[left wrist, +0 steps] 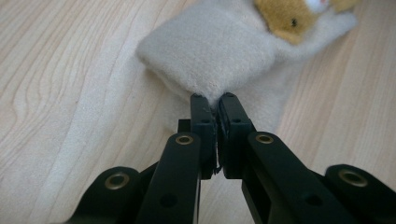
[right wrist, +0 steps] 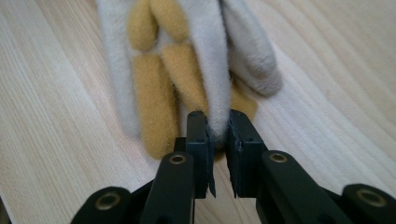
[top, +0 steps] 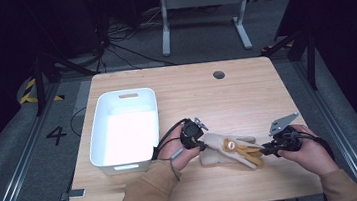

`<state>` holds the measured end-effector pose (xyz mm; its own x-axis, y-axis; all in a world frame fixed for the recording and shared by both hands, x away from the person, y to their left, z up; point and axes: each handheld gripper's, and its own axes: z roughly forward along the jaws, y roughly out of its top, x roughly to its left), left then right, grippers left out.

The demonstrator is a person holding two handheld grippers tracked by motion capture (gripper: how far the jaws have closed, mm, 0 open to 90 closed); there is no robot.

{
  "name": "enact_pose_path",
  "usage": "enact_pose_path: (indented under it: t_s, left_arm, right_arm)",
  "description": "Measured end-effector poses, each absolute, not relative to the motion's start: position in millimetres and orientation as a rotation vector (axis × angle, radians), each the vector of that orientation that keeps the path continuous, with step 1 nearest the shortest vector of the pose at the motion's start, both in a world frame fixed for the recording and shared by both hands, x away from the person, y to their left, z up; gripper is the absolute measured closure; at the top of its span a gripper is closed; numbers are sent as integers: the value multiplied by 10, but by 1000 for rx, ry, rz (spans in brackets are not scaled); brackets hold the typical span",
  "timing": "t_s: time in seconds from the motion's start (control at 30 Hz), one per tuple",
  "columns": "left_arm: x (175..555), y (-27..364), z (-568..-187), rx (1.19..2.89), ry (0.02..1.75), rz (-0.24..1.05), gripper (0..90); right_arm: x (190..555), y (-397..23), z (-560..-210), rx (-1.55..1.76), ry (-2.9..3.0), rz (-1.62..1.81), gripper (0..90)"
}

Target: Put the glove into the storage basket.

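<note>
At about nine o'clock on the pale wooden table sits a white rectangular plastic bin with cut-out handles, open side up and near enough to take whatever comes off the table. Just right of it, the left gripper is clenched on the cuff edge of a cream fleece glove with tan plush patches, a pinch of fabric caught between its jaws. The glove lies flat at roughly five o'clock from the table's centre, stretched between both tools. At its fingertip end the right gripper grasps one cream finger, so the two grips together likely hold it taut for lifting.
</note>
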<state>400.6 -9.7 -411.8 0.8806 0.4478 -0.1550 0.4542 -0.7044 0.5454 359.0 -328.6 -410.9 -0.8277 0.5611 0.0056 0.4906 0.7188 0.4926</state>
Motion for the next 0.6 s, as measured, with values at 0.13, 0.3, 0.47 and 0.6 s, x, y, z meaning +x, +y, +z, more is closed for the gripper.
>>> enact_pose_path:
  t_s: [0.13,0.3,0.47,0.6]
  left_arm:
    - [3945,-94,-4050,2445,628,2,870]
    - [3862,-81,-3966,2429,604,29,870]
    - [3803,-60,-3910,2412,592,52,869]
    - [3749,-40,-3895,2416,581,61,870]
  right_arm:
    - [3582,-3307,-4021,844,2745,756,814]
    - [3592,-3340,-3954,855,2696,782,818]
    - [3600,-3359,-3887,861,2635,818,819]
    - [3603,-3360,-3853,866,2601,838,820]
